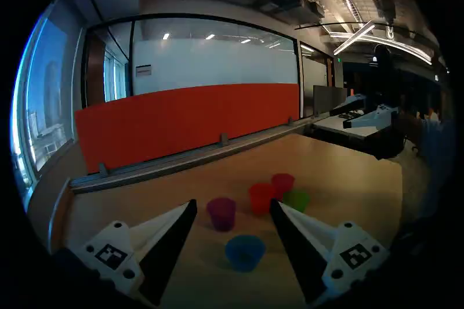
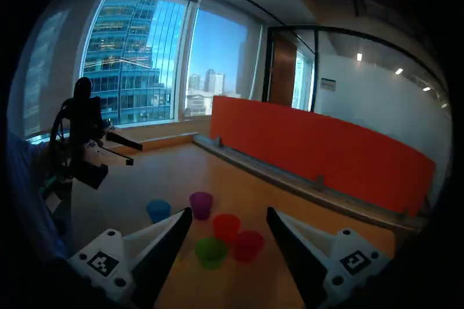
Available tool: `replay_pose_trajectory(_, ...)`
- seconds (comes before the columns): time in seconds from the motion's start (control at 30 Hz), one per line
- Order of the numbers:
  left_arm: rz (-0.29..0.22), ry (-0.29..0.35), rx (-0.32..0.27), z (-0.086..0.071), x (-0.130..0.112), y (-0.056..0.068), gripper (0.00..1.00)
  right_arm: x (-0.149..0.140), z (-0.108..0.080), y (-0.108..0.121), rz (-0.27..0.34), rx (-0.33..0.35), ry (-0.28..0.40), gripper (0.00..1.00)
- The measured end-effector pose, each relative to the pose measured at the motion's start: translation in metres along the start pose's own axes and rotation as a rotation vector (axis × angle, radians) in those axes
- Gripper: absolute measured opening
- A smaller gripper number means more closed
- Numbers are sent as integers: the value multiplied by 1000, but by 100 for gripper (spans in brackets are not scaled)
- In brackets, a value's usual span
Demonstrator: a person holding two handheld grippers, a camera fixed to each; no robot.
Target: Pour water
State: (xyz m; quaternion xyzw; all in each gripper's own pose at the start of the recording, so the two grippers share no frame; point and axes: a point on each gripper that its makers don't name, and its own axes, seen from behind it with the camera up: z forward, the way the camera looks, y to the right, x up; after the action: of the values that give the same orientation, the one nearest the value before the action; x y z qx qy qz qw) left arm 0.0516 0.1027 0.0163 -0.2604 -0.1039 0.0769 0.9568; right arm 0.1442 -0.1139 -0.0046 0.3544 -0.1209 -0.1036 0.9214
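Observation:
Several small plastic cups stand close together on the wooden table [image 1: 348, 181]: purple [image 1: 221, 213], blue [image 1: 245, 252], orange-red [image 1: 261, 197], crimson [image 1: 282, 183] and green [image 1: 296, 199]. My left gripper [image 1: 232, 204] is open, just short of them, with the purple and blue cups showing between its fingers. The right gripper view has the same cups from the other side: blue [image 2: 158, 210], purple [image 2: 201, 204], orange-red [image 2: 226, 226], green [image 2: 210, 251], crimson [image 2: 247, 245]. My right gripper [image 2: 229, 211] hovers open above them, holding nothing. Whether any cup holds water I cannot tell.
A long orange divider [image 1: 191, 117] on a metal rail runs along the table's far edge. Windows [image 2: 139, 60] face tall buildings. The right gripper [image 1: 362, 113] appears far off in the left gripper view; the left gripper [image 2: 119, 155] appears at the left of the right gripper view.

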Motion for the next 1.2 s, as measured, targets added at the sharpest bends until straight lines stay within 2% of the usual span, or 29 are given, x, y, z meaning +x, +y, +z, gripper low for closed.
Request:
replay_pose_trajectory(0.2,13,-29,-26,3,-13,8,93,-15,7,-4,-18,20,-40,100)
replay_pose_trajectory(0.4,16,-60,-53,9,-30,16,93,-32,17,-7,-3,42,-72,100)
replay_pose_trajectory(0.8,9,-140,-70,21,-78,18,93,-84,41,-4,9,52,-153,100)
replay_pose_trajectory(1.0,28,-170,-76,25,-98,21,93,-102,50,-10,1,76,-178,100)
replay_pose_trajectory(1.2,20,-197,-87,28,-113,22,93,-119,59,-13,-8,86,-206,100)
